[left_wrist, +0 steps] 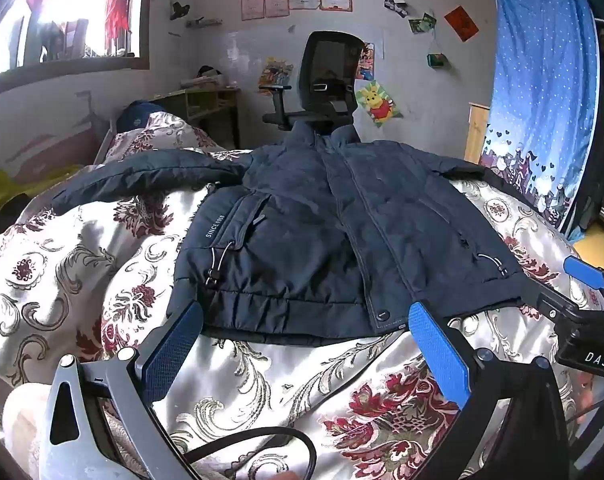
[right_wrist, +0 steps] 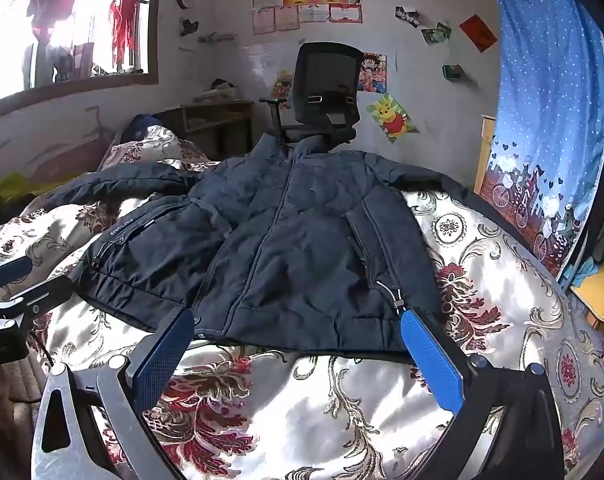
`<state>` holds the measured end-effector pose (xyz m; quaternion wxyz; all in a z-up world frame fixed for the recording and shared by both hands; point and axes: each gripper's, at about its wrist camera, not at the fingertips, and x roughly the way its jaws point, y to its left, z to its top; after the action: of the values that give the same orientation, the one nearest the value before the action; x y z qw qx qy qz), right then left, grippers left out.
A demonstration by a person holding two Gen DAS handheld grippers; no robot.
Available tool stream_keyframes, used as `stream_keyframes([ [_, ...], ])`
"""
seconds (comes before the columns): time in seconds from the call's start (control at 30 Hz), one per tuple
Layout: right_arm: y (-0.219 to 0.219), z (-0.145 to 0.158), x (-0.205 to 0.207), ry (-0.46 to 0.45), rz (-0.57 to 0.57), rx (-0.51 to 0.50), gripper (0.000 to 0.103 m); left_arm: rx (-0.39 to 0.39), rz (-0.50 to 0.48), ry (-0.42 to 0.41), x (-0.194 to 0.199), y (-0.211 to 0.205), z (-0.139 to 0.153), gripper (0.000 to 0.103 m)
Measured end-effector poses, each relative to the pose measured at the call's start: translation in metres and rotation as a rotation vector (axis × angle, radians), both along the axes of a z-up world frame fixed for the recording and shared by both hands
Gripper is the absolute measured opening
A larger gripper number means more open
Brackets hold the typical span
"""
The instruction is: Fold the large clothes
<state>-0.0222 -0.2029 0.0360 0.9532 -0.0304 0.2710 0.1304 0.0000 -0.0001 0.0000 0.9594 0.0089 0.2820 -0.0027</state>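
Note:
A dark navy padded jacket (left_wrist: 322,216) lies front up and zipped on a floral satin bedspread (left_wrist: 102,264), its collar at the far end and its left sleeve stretched out to the left. My left gripper (left_wrist: 306,320) hovers open just before the hem, nothing between its blue pads. In the right wrist view the same jacket (right_wrist: 286,240) fills the middle. My right gripper (right_wrist: 298,328) stands open at the hem's right half, also holding nothing. The right gripper's fingers (left_wrist: 582,272) show at the right edge of the left wrist view.
A black office chair (left_wrist: 326,80) stands behind the bed against a wall with posters. A wooden desk (left_wrist: 206,104) sits at the back left under a window. A blue curtain (left_wrist: 542,92) hangs on the right. A black cable (left_wrist: 262,440) lies near my left gripper.

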Motion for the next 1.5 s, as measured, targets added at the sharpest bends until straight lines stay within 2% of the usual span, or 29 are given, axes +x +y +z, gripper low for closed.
stream_keyframes([
  [1.5,-0.0062,-0.0029,0.0033,0.022,-0.019,0.003,0.103,0.002,0.0,0.001,0.0,0.0001,0.0,0.101],
])
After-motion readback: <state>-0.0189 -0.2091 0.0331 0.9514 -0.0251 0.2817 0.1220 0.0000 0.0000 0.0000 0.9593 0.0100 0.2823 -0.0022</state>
